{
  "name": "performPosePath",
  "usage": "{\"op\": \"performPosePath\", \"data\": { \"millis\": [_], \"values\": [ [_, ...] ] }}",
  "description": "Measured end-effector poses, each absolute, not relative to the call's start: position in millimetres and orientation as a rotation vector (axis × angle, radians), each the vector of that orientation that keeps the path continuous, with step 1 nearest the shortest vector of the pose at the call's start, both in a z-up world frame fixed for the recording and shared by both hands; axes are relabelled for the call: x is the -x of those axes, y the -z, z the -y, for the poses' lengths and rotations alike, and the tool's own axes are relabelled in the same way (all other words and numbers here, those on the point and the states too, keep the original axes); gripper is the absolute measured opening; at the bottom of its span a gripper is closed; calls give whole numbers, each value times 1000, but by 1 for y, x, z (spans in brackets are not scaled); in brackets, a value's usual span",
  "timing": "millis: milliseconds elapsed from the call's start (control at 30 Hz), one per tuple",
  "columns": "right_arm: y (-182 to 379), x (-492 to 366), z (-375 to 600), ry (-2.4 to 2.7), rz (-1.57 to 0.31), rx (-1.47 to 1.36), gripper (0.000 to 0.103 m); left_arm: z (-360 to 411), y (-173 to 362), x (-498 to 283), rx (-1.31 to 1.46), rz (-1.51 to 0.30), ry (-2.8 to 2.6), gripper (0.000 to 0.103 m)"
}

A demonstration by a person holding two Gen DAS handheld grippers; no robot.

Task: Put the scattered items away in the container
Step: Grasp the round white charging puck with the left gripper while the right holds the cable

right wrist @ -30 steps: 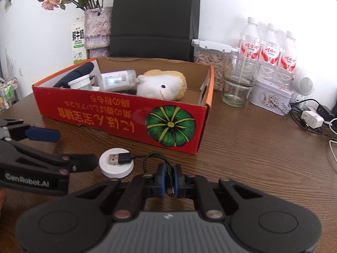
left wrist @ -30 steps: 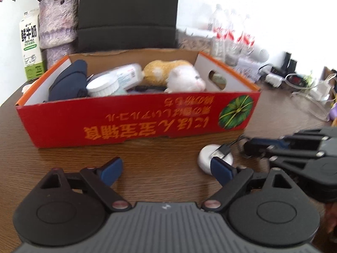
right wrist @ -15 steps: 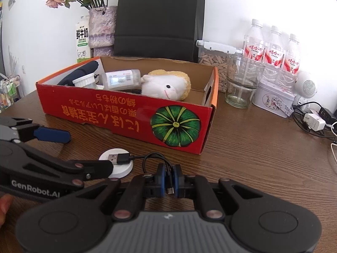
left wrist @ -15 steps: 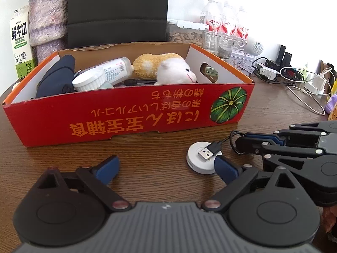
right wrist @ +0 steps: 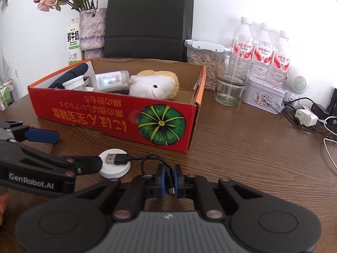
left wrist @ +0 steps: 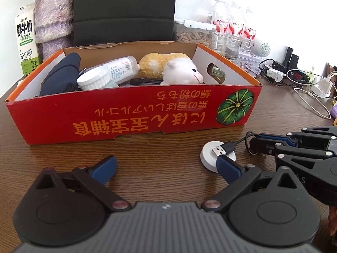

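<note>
Since before, your left gripper [left wrist: 166, 165] has widened and is opening, empty, near the puck [left wrist: 218, 155]; your right gripper [right wrist: 169, 178] pinches the cable [right wrist: 147, 158] by the box [left wrist: 126, 113].

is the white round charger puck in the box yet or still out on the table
Out. The white puck lies on the table in front of the red box, with the cable's USB plug resting on top of it.

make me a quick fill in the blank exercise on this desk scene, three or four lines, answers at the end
1. The right gripper is shut on a black ____.
2. The white puck lies on the table, ____ the red box.
3. The picture on the box's front is a green ____.
4. The plush sheep lies ____ the box.

Missing words: cable; outside; pumpkin; inside
</note>
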State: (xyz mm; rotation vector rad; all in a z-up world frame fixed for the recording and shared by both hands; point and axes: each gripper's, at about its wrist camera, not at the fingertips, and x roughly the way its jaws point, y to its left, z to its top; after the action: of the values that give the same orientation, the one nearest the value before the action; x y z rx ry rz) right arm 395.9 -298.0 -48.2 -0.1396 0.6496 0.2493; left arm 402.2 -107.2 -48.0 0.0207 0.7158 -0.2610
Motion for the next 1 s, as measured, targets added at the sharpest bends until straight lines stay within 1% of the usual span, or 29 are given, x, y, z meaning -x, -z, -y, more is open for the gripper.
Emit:
{"op": "performPosePath", "data": {
  "millis": [233,300,367,633,733,800,1000],
  "values": [
    [48,-394,298,-270,-654,142,7,106,46,-403,-9,-721,253,102],
    [48,-393,298,-282,-657,137,7,106,45,-404,3,-720,251,96],
    [48,-393,298,-290,-658,137,7,105,44,-406,26,-719,246,93],
    [48,-392,297,-292,-659,132,7,106,45,-408,13,-715,233,94],
    [48,-393,297,-294,-659,133,7,105,45,-409,1,-718,234,96],
    [47,-393,298,-295,-660,130,7,106,46,-410,-7,-721,229,101],
    [47,-393,297,-277,-649,160,7,108,47,-410,-16,-717,221,102]
  ]
}}
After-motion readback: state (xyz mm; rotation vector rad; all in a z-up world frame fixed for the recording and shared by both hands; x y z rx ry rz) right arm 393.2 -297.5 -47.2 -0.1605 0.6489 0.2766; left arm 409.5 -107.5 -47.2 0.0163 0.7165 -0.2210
